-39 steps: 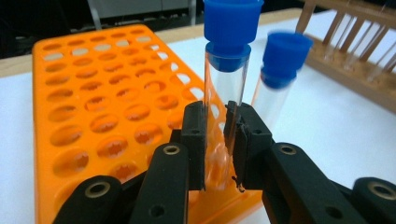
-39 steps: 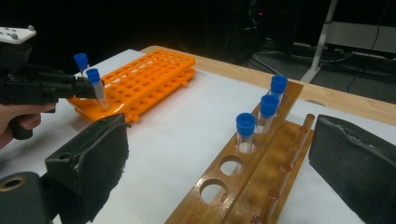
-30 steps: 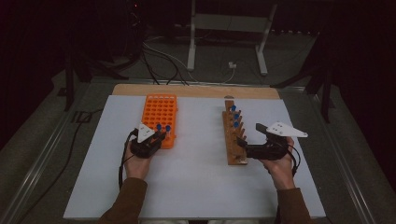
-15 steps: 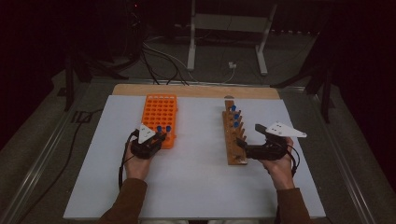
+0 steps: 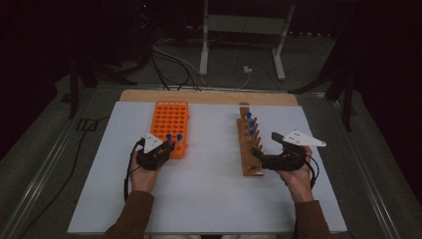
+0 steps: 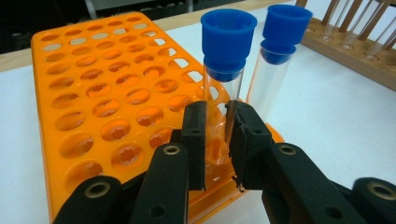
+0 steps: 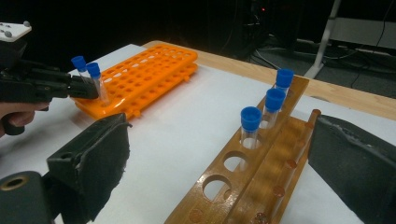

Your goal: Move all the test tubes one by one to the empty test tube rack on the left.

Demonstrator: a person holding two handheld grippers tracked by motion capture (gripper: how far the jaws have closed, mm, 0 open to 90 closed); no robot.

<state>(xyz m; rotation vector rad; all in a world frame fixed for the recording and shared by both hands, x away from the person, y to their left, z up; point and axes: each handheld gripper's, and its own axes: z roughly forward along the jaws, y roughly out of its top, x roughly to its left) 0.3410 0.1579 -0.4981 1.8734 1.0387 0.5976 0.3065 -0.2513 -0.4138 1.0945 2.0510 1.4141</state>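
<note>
In the left gripper view the left tool [image 6: 217, 140] is rising from the bottom centre of the frame, its jaws standing narrow and pressing on the clear glass of a blue-capped tube [image 6: 223, 70] just above the near edge of the orange rack [image 6: 93, 93]. The tube is standing upright in a hole at the rack's near right corner. A second capped tube [image 6: 275, 60] is standing just beside it, toward the upper right of the frame, free of the jaws.

In the high view the left tool [image 5: 166, 148] is sitting left of centre, held in the left hand [image 5: 143, 174], at the near end of the orange rack [image 5: 169, 117], where the two blue caps are showing.

In the right gripper view the right tool [image 7: 219, 172] is reaching in from the bottom corners with its jaws standing wide apart, the near end of the wooden rack [image 7: 243, 186] lying between them; I cannot tell whether the pads are touching the wood. Three blue-capped tubes [image 7: 251, 126] are standing in a row in the rack's farther holes, in the middle right of the frame.

In the high view the right tool [image 5: 261, 158] is resting at the near end of the wooden rack [image 5: 247, 144], right of centre. Both racks are lying on the white table [image 5: 209, 194], well apart.
</note>
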